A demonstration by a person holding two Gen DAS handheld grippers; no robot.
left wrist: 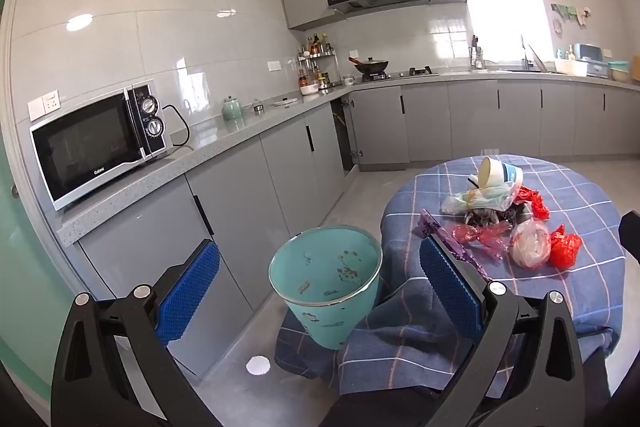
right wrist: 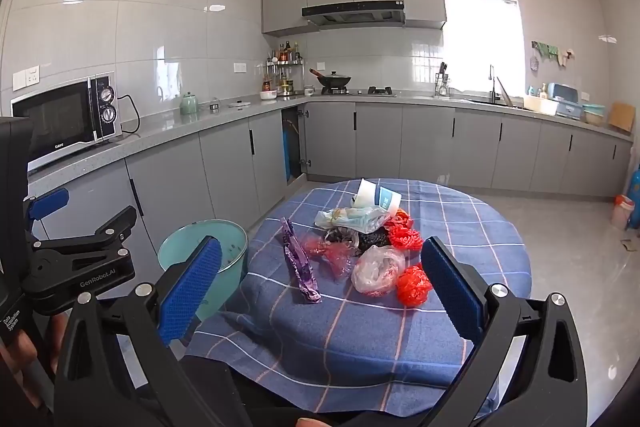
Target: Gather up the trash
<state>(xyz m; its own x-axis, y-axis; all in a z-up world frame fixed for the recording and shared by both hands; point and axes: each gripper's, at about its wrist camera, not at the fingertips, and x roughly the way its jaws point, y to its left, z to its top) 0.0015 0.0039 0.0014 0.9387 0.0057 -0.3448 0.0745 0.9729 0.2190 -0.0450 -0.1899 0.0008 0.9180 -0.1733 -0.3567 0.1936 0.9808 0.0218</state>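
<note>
Trash sits heaped on the round table (right wrist: 472,227) ahead of the right gripper (right wrist: 320,283), whose blue pads are spread wide and hold nothing. Nearest its left pad lies a purple wrapper (right wrist: 298,263); nearest its right pad, a red crumpled ball (right wrist: 414,285) touching a clear bag (right wrist: 378,269). Beyond them are a pink film wrapper (right wrist: 332,253), more red crumples (right wrist: 404,233), a pale printed bag (right wrist: 354,219) and a tipped paper cup (right wrist: 376,199).

The left gripper (left wrist: 320,283) is also spread and empty, and the teal bin (left wrist: 326,281) shows straight ahead between its pads, standing off the table's left edge with the tablecloth (left wrist: 400,331) draped against its side.

Risks, as I judge them: the pieces lie touching and overlapping, so closing on one may drag its neighbours or scatter them off the edge. The thin film and bags could slip from the pads or snag the cloth, and a pinch taken too low may catch the cloth itself and pull the whole heap. The cup, lying on its side atop the bag, may roll if that bag is disturbed. The bin looks light, and the hanging cloth touches it, so a tug on the fabric or a clumsy drop could tip it. The two grippers also sit close beside each other and could collide during a hand-over.
</note>
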